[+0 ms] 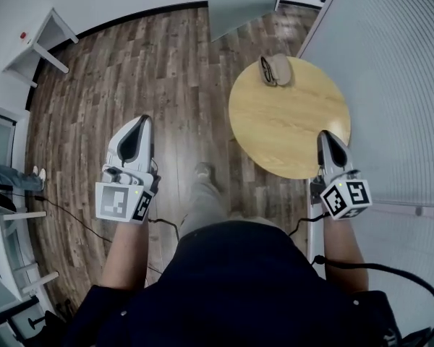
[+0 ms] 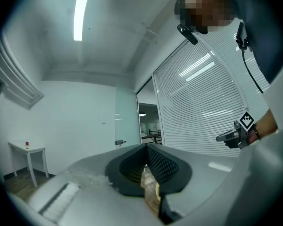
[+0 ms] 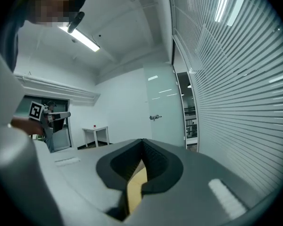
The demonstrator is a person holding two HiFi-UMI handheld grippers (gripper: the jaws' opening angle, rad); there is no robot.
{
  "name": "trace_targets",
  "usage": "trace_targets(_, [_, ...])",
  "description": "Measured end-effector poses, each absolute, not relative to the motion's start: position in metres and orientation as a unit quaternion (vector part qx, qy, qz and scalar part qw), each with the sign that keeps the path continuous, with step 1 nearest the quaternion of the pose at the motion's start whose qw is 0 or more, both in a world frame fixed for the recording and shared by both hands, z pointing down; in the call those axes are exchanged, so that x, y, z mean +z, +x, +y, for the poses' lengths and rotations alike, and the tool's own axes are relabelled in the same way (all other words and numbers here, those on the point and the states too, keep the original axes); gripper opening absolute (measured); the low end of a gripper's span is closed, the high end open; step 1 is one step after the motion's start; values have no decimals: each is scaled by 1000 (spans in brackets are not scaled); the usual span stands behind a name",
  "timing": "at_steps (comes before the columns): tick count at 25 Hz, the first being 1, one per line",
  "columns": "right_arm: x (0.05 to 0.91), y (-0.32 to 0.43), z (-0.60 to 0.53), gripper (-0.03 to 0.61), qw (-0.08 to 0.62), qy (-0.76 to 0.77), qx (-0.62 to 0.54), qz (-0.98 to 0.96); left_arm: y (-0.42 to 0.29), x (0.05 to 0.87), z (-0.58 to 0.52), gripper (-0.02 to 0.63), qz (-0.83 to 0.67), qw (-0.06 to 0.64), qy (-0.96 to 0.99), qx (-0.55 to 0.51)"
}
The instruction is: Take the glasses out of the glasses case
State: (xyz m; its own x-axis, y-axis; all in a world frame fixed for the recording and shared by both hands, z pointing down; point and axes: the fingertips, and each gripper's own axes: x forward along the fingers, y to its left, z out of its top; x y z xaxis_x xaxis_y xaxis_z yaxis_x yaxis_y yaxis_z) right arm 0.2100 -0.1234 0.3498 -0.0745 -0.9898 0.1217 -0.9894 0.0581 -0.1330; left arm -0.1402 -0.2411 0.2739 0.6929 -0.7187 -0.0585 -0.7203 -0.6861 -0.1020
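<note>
task looks not begun: the glasses case (image 1: 278, 69) lies at the desk's (image 1: 289, 132) twelve o'clock, while my left gripper (image 1: 142, 121) and right gripper (image 1: 324, 136) hover apart from it, jaws closed, empty.

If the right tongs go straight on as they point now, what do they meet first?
Probably nothing near: the right tongs point over the round table, and the glasses case lies left of that line. Height is unclear.
</note>
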Motion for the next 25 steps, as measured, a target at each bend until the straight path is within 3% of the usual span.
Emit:
trace_targets(12, [368,224,-273,7,-9,-734,-100,672,-98,290,-448,3,305,54,-951,16])
trace_targets(25, [374,262,-388,8,-26,-778,-126,614,-13,299,-568,3,199,42,-979,-8])
